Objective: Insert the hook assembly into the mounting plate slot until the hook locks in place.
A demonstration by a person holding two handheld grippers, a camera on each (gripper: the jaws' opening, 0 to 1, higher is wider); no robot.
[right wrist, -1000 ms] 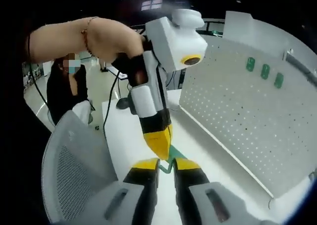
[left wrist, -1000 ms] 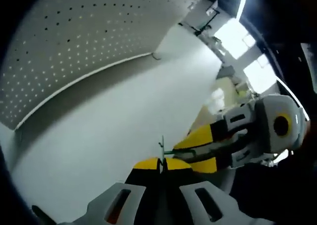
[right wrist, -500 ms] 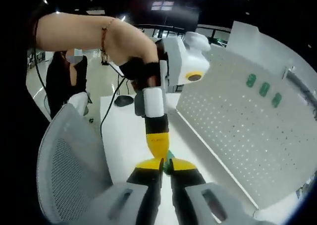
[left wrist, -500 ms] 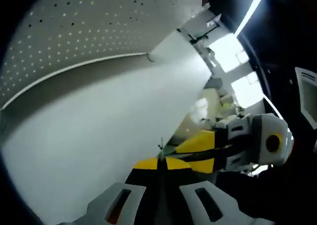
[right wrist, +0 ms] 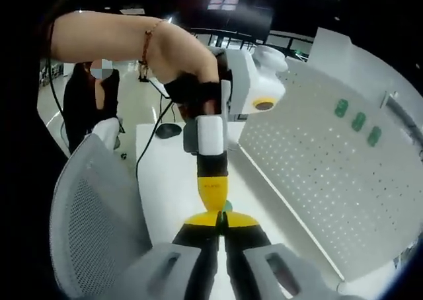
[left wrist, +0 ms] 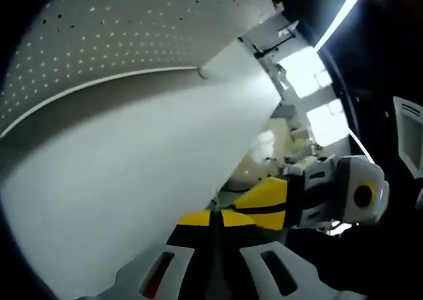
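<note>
A small green hook assembly shows as a sliver where the two grippers meet above the white table. My right gripper has its yellow tips shut on it from below. My left gripper comes straight down onto the same spot, held by a person's hand. In the left gripper view, the left gripper is shut, with a thin green wire barely showing at its tips. The right gripper reaches in from the right and touches it. A white pegboard stands beside them.
Three green pieces hang high on the pegboard. A grey mesh chair stands close on the left. A person stands behind, beside a cable on the table. Bright windows lie beyond the table's end.
My right jaws have gone from slightly apart to shut on the green piece. The left gripper has swung more upright over them, and less of the green wire shows.
</note>
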